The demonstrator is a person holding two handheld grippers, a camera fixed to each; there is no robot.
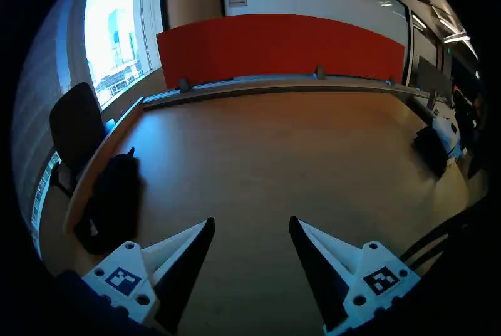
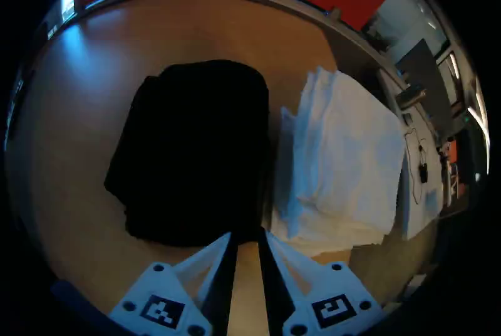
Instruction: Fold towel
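Resting on wooden table, black towel beside white towel stack

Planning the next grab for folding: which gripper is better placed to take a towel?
Right. The right gripper, fingers narrowly parted, sits at the dark towel's near edge, with the white towel just beside. The left gripper faces bare table, no towel ahead.

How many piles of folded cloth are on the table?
2. In the right gripper view, a black folded cloth pile lies left, a white folded cloth pile beside it. Others may be hidden.
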